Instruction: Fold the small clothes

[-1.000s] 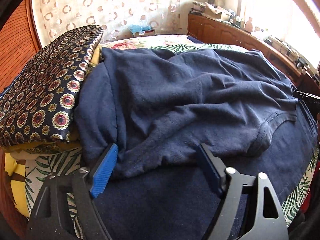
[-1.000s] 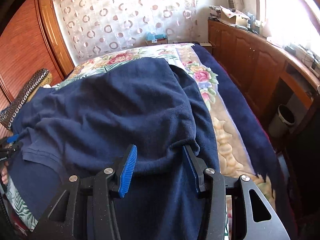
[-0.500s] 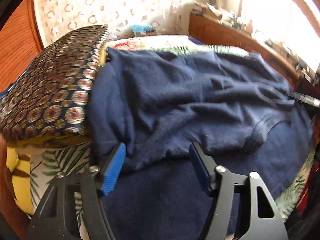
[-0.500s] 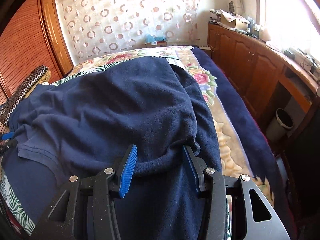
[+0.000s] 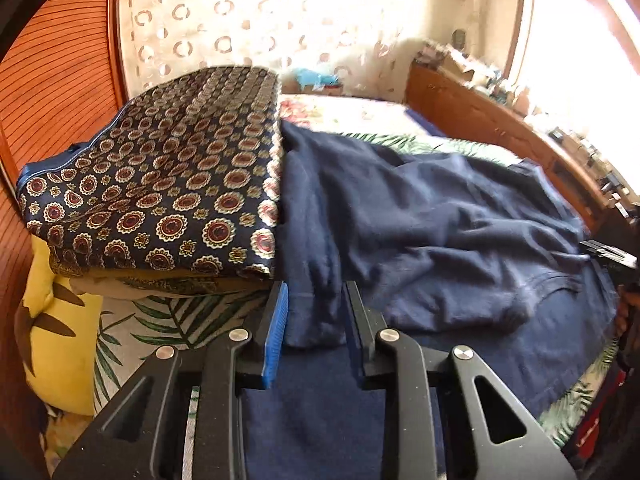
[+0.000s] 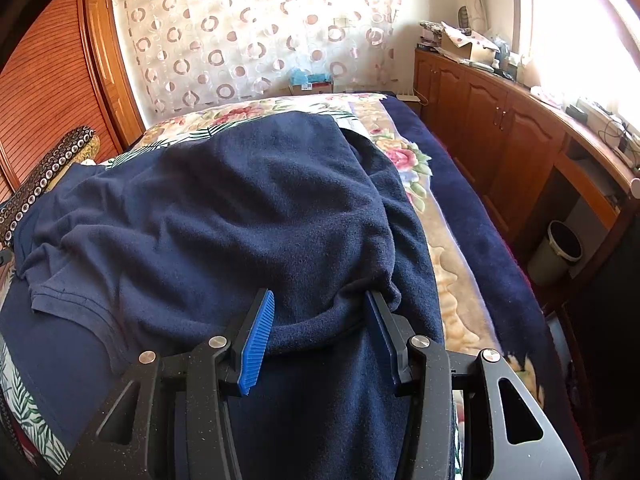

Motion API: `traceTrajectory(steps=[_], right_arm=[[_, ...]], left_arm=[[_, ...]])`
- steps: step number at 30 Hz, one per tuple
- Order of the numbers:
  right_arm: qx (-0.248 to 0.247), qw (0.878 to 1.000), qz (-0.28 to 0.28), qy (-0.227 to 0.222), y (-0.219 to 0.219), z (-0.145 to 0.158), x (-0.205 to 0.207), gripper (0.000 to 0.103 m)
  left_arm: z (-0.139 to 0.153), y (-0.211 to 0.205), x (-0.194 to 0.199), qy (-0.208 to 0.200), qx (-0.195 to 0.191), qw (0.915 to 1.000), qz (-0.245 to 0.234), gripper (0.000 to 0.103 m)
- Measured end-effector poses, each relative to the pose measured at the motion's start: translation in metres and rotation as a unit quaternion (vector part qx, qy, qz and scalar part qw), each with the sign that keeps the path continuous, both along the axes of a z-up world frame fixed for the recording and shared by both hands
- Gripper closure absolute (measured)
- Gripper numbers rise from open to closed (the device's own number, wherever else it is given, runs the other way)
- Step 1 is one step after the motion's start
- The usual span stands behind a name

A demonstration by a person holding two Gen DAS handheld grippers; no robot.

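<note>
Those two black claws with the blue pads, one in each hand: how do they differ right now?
The left gripper has its fingers drawn close, pinching a narrow fold of the navy shirt; the right gripper has its fingers spread wider around a thick bunch of the shirt's edge. The left sits beside the patterned cushion; the right is nearer the wooden cabinets. Both share the same black frame and blue ribbed pads.

The left tongs (image 5: 314,316) are black plastic with round silver screws. One finger has a bright blue bumpy pad (image 5: 276,336). The right tongs (image 6: 320,332) look the same, with a blue ridged pad (image 6: 256,344) too.
</note>
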State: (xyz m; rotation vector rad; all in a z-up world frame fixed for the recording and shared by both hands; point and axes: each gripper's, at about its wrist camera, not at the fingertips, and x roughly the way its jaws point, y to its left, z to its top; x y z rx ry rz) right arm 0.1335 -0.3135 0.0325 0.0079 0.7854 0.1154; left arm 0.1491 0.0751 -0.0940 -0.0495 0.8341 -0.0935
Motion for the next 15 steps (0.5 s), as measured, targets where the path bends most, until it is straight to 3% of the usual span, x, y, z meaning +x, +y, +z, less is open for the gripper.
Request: traceTrajectory(steps=[5, 6, 7, 12, 15], right_arm=[[-0.001, 1.0, -0.001, -0.001, -0.001, 0.0, 0.0, 0.056], [0.0, 1.0, -0.001, -0.001, -0.001, 0.0, 0.001, 0.057], [0.0, 1.0, -0.002, -0.001, -0.001, 0.0, 0.001, 0.057], [-0.002, 1.0, -0.007, -0.003, -0.004, -0.001, 0.0, 0.066], [0.006, 1.0, -0.012, -0.005, -0.008, -0.001, 0.0, 0.077]], left_arm=[[-0.013, 0.003, 0.006, 0.008, 0.015, 0.9998, 0.01, 0.076], [-0.013, 0.002, 0.005, 0.0, 0.011, 0.9999, 0.004, 0.094], [-0.011, 0.002, 0.002, -0.011, 0.003, 0.9999, -0.005, 0.098], [-0.001, 0.0, -0.001, -0.032, -0.008, 0.9993, -0.016, 0.1], [0.009, -0.003, -0.003, -0.046, -0.012, 0.9987, -0.018, 0.1]])
